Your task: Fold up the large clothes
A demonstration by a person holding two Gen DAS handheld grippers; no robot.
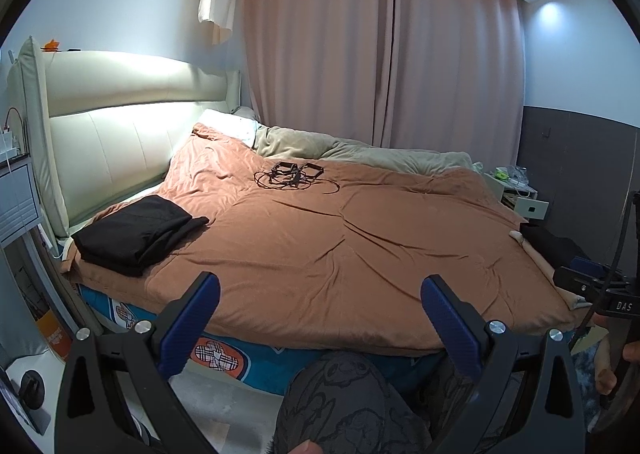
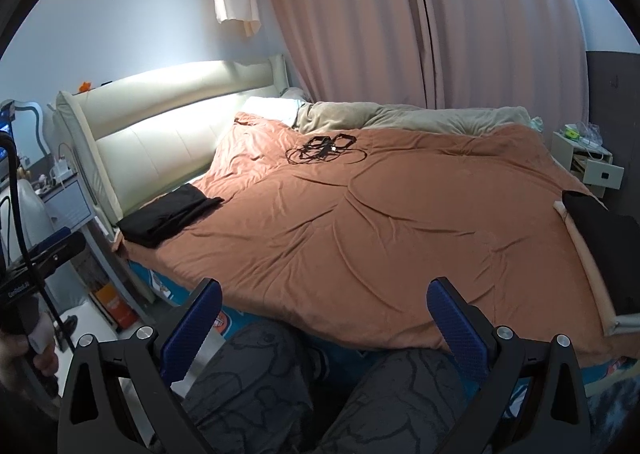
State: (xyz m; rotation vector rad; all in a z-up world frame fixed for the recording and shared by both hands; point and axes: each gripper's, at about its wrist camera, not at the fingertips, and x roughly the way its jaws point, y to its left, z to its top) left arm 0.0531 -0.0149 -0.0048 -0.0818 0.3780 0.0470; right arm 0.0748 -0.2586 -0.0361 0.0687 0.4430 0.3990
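A folded black garment (image 1: 138,232) lies on the near left corner of the bed, by the headboard; it also shows in the right wrist view (image 2: 168,215). Another black garment (image 2: 604,246) lies at the bed's right edge, partly cut off; the left wrist view shows a bit of it (image 1: 554,244). My left gripper (image 1: 320,310) is open and empty, held off the bed's near edge. My right gripper (image 2: 324,314) is open and empty, also in front of the near edge, above my knees.
An orange-brown duvet (image 1: 320,238) covers the bed. A tangle of black cables and frames (image 1: 296,175) lies on it toward the far side. A beige blanket (image 1: 360,153) is bunched along the curtain. A nightstand (image 2: 588,165) stands at the far right. A padded headboard (image 1: 120,133) is at left.
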